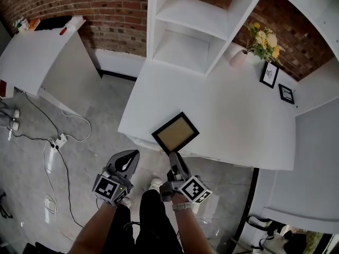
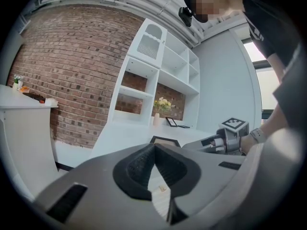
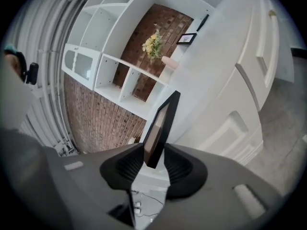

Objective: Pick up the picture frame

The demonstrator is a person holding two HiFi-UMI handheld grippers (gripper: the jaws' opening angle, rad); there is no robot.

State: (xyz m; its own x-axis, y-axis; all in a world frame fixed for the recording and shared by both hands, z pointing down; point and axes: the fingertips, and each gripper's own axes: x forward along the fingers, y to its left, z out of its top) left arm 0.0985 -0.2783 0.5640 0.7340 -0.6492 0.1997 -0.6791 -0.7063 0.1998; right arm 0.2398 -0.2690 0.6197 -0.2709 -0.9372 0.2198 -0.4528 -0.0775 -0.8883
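A black picture frame (image 1: 176,133) with a tan face lies flat on the white counter (image 1: 243,120), its near corner at the counter's front edge. My right gripper (image 1: 173,156) reaches that corner from below the edge. In the right gripper view the frame (image 3: 162,123) shows edge-on with its corner between the pads of my right gripper (image 3: 154,161); the jaws stand wide and open, and I see no pad pressing. My left gripper (image 1: 133,156) hangs left of the frame over the floor, shut and empty. The left gripper view shows its tips (image 2: 154,145) meeting, the frame (image 2: 164,140) beyond.
A white shelf unit (image 1: 196,25) stands at the counter's back. A vase of yellow flowers (image 1: 241,57) and two small black frames (image 1: 269,74) (image 1: 286,93) sit at the far right. Cables and a power strip (image 1: 59,141) lie on the floor left, by a white table (image 1: 37,54).
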